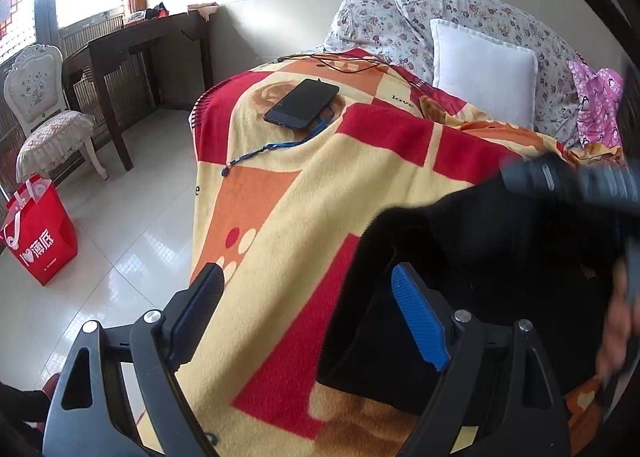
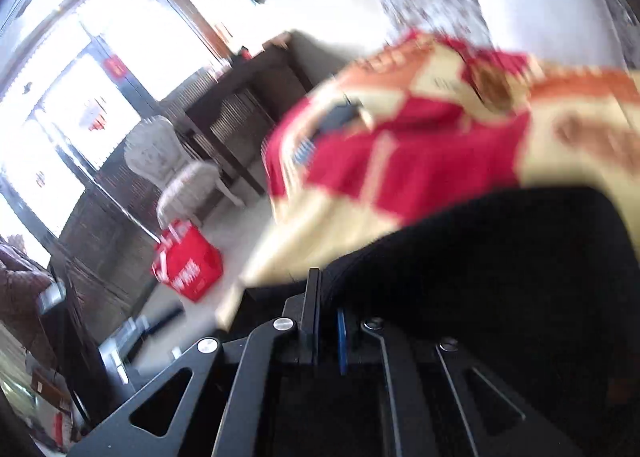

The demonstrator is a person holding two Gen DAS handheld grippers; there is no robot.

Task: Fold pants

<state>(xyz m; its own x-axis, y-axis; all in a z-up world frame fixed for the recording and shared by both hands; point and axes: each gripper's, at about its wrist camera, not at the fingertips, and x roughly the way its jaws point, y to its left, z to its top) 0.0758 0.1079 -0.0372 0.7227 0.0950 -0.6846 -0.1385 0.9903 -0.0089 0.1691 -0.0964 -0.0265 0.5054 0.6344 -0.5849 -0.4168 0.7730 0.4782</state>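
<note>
Black fabric pants [image 1: 500,257] lie bunched on the red, cream & orange patterned fleece blanket [image 1: 320,185] covering the bed, toward its near right part. Pants' curved left edge runs just by the blue inner pad of one finger.

Left gripper [image 1: 312,309]: jaws spread wide, nothing between them. One finger w/ dark pad sits over blanket near the bed's left edge; the other, blue-padded, is over the pants' left margin. Can't tell if it touches cloth.

Right gripper [image 2: 326,317]: fingers nearly together, only a thin gap; black cloth crowds the tips, but that view is motion-blurred, so can't tell whether it has hold of the pants [image 2: 500,257]. In left wrist view a dark blurred tool part crosses above the pants at right.

Further up the blanket: black smartphone [image 1: 302,103] w/ blue lanyard, well apart from pants; open blanket between them. White square pillow [image 1: 484,73] and floral quilt [image 1: 384,25] at the bed's head.

Left of bed, bare tiled floor [image 1: 132,217]; red paper shopping bag [image 1: 38,229], white ornate chair [image 1: 44,113], dark wooden desk [image 1: 132,53] beyond it.
</note>
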